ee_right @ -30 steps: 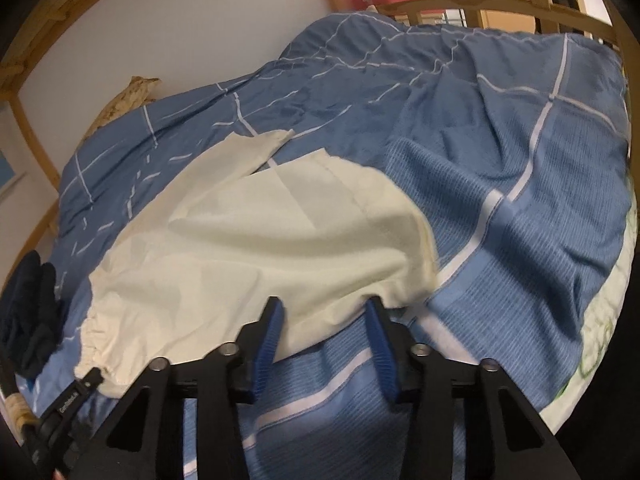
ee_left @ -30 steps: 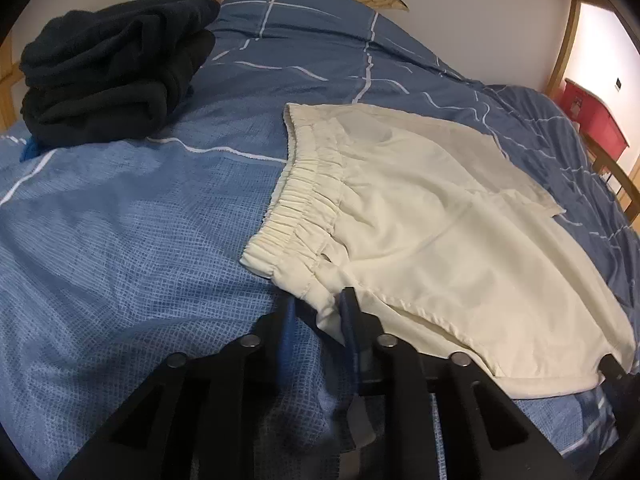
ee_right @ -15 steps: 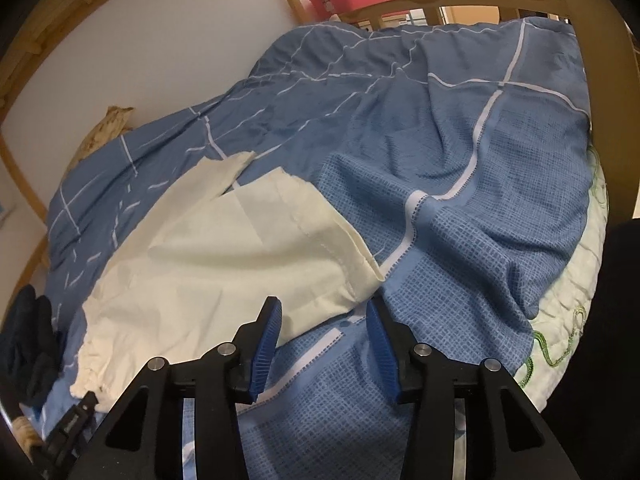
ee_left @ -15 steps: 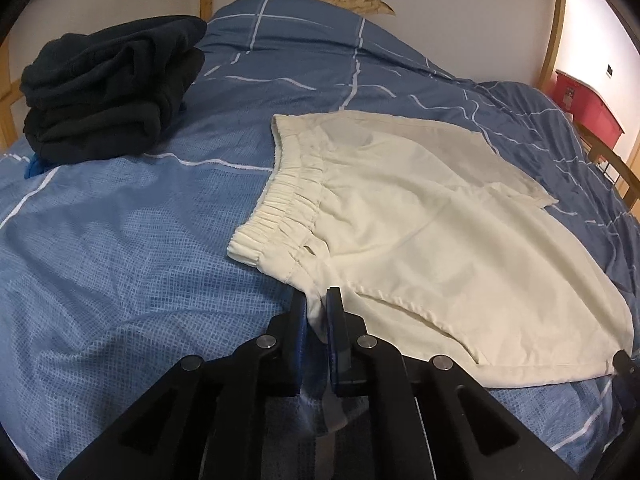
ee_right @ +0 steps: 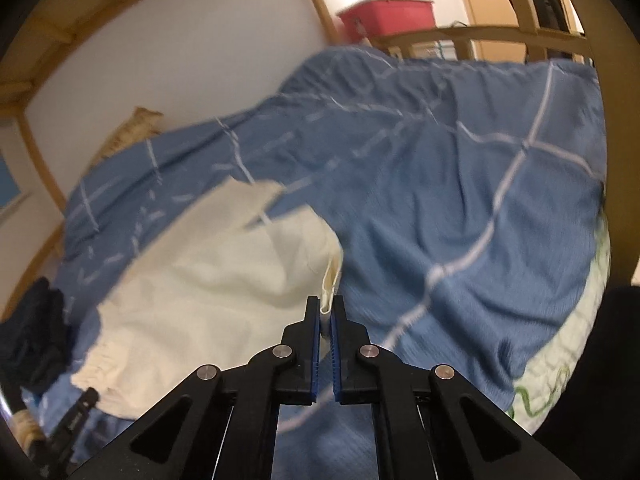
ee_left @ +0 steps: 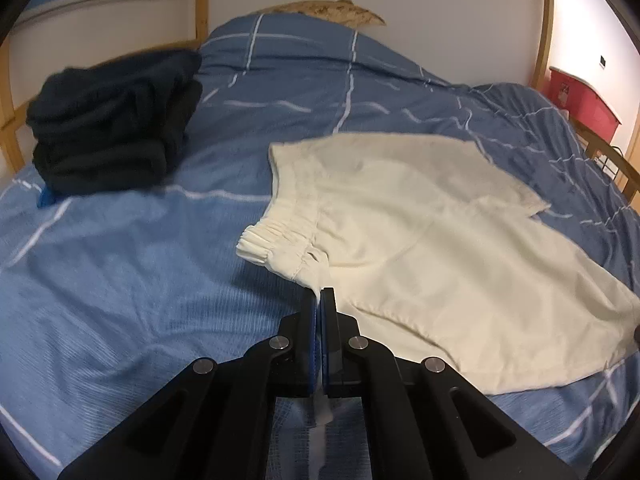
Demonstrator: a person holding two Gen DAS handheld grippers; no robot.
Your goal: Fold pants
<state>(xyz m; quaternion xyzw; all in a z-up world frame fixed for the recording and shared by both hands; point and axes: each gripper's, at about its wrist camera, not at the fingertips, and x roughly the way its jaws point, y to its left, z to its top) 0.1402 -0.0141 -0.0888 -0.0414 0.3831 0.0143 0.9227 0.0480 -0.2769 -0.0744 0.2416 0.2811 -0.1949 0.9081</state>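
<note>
Cream pants (ee_left: 432, 240) with an elastic waistband (ee_left: 276, 236) lie spread on the blue checked duvet (ee_left: 140, 280). My left gripper (ee_left: 322, 294) is shut on the near waistband corner of the pants. My right gripper (ee_right: 329, 304) is shut on the near leg hem of the pants (ee_right: 224, 280) and lifts that edge off the duvet (ee_right: 460, 208). The right wrist view is blurred by motion.
A stack of folded dark clothes (ee_left: 116, 116) sits at the left of the bed, also at the left edge of the right wrist view (ee_right: 32, 332). A wooden bed frame (ee_right: 480, 34) and a red bin (ee_right: 388, 14) stand beyond the bed. A white wall is behind.
Both grippers closed on the pants: the left on the waistband corner, the right on the leg hem. Both then rose, lifting the near edge of the pants.
</note>
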